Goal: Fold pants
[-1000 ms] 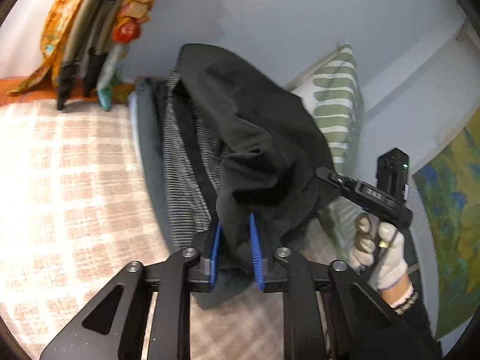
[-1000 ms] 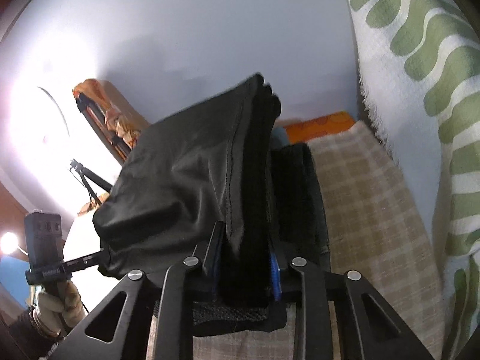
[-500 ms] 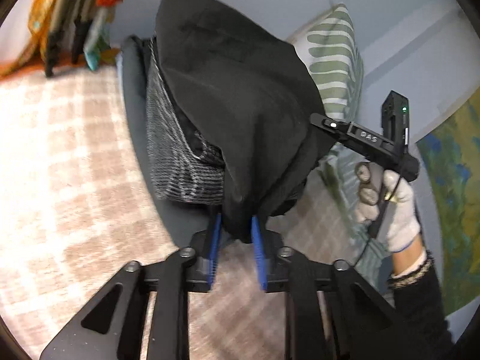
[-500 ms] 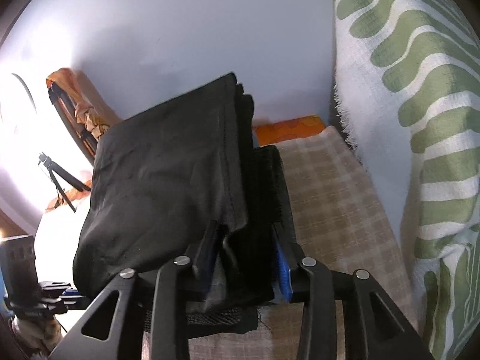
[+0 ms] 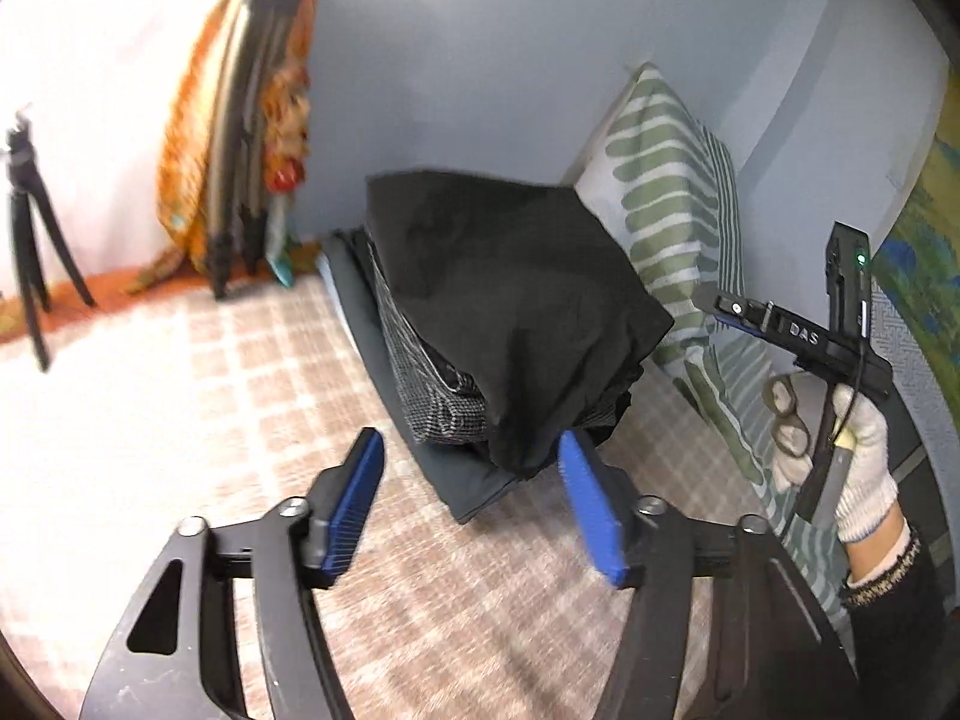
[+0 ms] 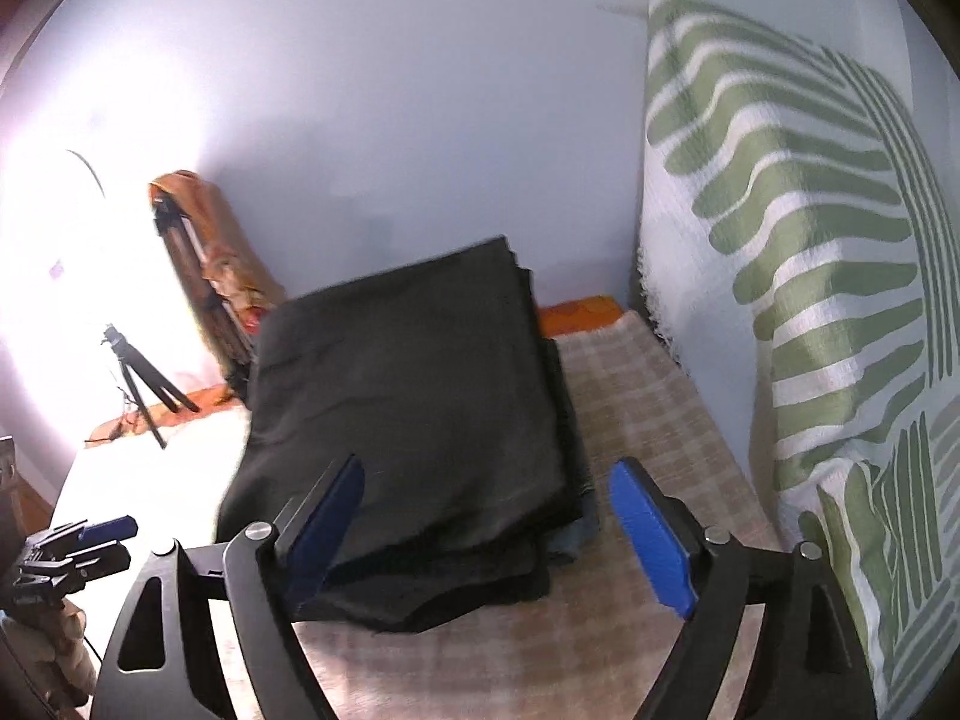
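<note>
On checkered bedspread (image 5: 180,396): folded black pants (image 5: 516,300) top clothes stack; left gripper (image 5: 474,510), right gripper (image 6: 489,534) opening, empty.

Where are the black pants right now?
The black pants lie folded on top of a pile of clothes on the checked blanket, just left of the green striped pillow.
</note>
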